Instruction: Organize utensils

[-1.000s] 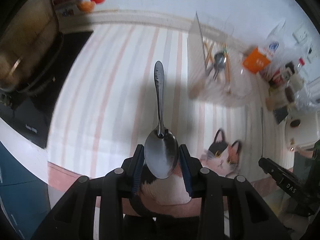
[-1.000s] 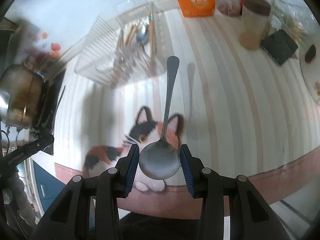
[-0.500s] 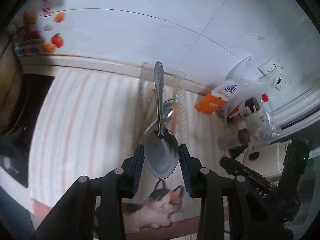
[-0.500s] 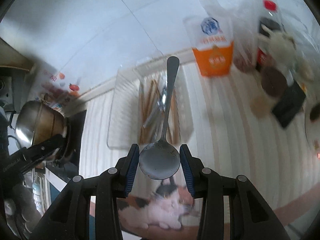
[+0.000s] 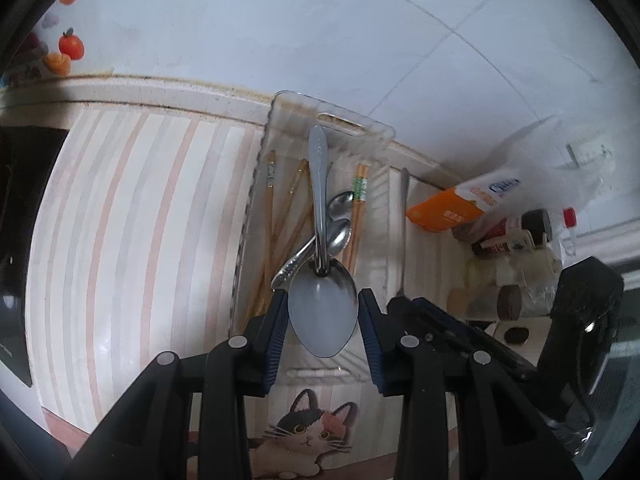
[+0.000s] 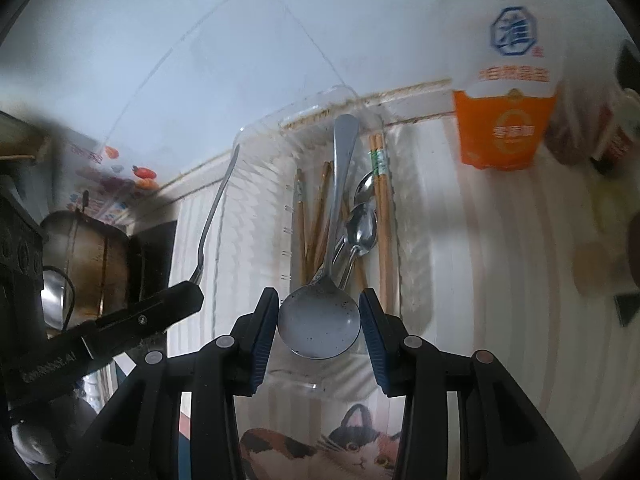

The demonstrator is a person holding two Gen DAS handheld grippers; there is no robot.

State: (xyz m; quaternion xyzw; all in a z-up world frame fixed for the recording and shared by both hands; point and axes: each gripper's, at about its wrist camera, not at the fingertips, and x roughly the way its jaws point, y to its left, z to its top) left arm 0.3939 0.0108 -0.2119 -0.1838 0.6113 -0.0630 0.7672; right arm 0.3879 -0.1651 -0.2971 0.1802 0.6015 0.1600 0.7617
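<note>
My left gripper (image 5: 323, 300) is shut on the bowl of a steel spoon (image 5: 318, 184), whose handle points forward over a clear plastic tray (image 5: 250, 220). My right gripper (image 6: 318, 304) is shut on the bowl of a rounder, speckled spoon (image 6: 340, 184), which hangs above the same tray (image 6: 316, 114). Several wooden chopsticks (image 5: 272, 208) and two small spoons (image 5: 340, 236) lie in the tray. The two grippers are side by side; the left one's spoon handle (image 6: 216, 208) shows at the left of the right wrist view.
The tray lies on a striped mat with a cat picture (image 5: 308, 428), against the white wall. An orange and white carton (image 6: 504, 132) and several jars (image 5: 512, 236) stand to the right. A metal pot (image 6: 80, 256) and a black stove (image 5: 24, 200) are on the left.
Both grippers have moved forward across the mat with their spoons. The tray, earlier far ahead, now lies right under the spoon handles. The cat picture has slid behind the fingers.
</note>
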